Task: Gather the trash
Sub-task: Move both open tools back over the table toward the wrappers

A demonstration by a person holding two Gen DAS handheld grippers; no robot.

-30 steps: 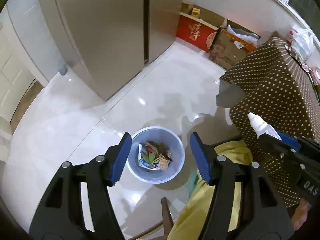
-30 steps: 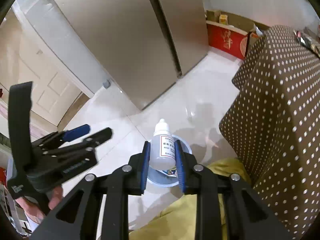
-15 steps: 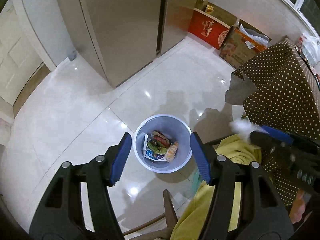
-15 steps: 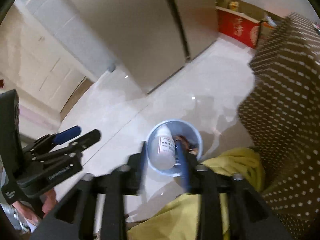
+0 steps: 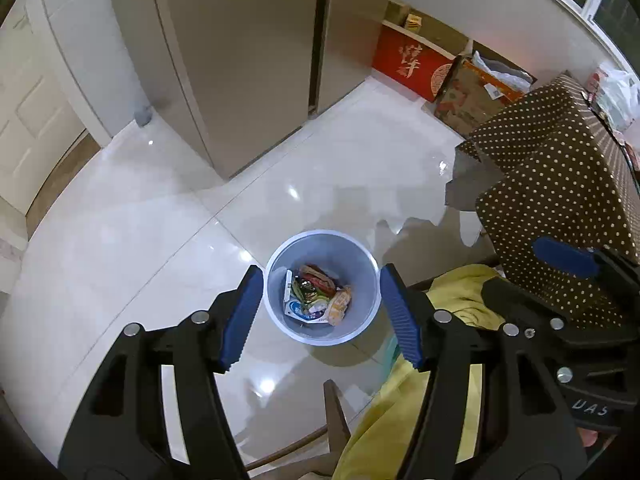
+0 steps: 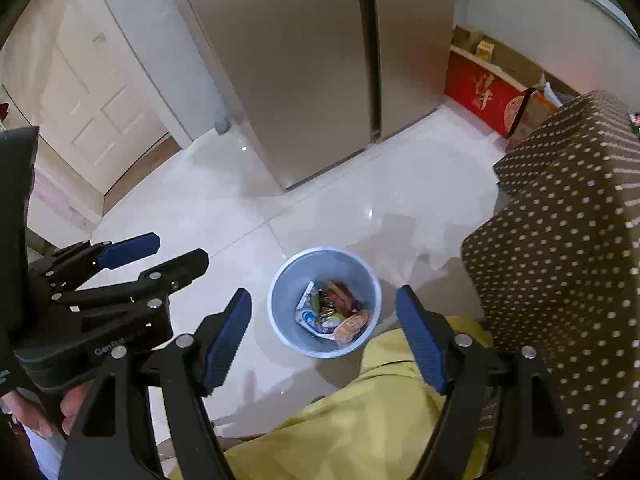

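1. The pale blue wastebasket (image 5: 322,288) on the floor (image 5: 140,248) holds wrappers and packets (image 5: 316,300).
2. My left gripper (image 5: 322,316) and right gripper (image 6: 324,336) hang released, empty, above it.
3. Only my right view shows the door (image 6: 100,108).

A glossy tiled floor (image 5: 160,248) is seen, with a smooth plastic bin (image 5: 362,264), matt brushed-metal fridge (image 5: 248,60), dotted cloth (image 5: 560,184) and ribbed pads (image 5: 240,316).

Glossy white tile floor (image 5: 168,264) under a pale bin (image 5: 322,330) (wrappers inside).
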